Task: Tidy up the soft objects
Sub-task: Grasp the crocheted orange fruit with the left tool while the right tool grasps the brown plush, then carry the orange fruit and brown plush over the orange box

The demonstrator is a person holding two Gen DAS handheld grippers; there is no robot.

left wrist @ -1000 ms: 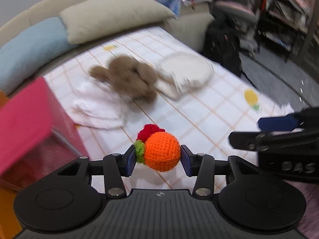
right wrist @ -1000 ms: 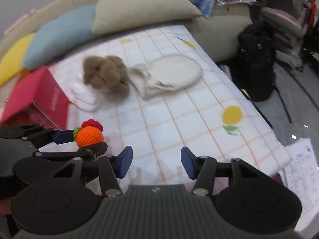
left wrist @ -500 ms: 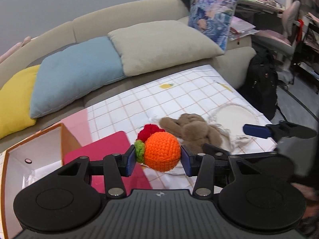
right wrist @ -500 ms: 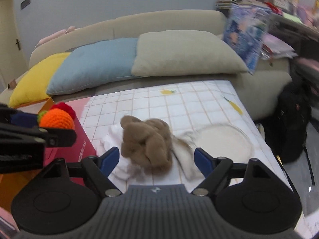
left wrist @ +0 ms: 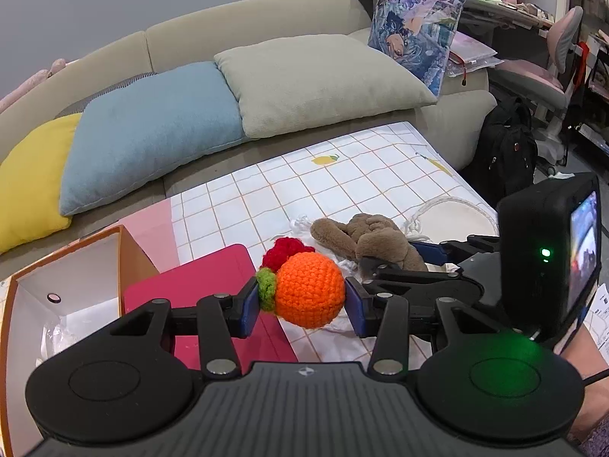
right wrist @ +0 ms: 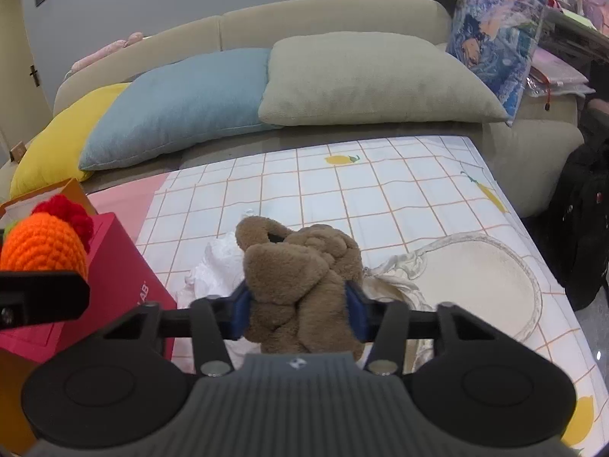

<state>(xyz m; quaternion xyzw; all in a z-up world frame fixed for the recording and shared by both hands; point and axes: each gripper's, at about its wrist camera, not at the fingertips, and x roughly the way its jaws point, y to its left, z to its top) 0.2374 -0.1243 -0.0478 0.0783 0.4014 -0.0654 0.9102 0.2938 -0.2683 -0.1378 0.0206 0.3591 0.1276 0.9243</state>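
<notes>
Beyond both sets of fingers stretches the sofa (right wrist: 327,19) with 3 cushions, yellow, blue and beige, and nearer lies the desk (right wrist: 399,198) under a checked lemon-print cloth. Left of the fingers stand an open box (left wrist: 23,304) and a magenta box (left wrist: 190,278). Right of the right fingers lies a round white pouch (right wrist: 479,278). The right gripper (right wrist: 297,310) has its fingers clenched on the brown plush toy (right wrist: 300,266), which sits above crumpled white fabric (right wrist: 217,262). The left gripper (left wrist: 302,302) grasps the orange crochet ball (left wrist: 310,289) between its 2 fingers, raised above the desk.
</notes>
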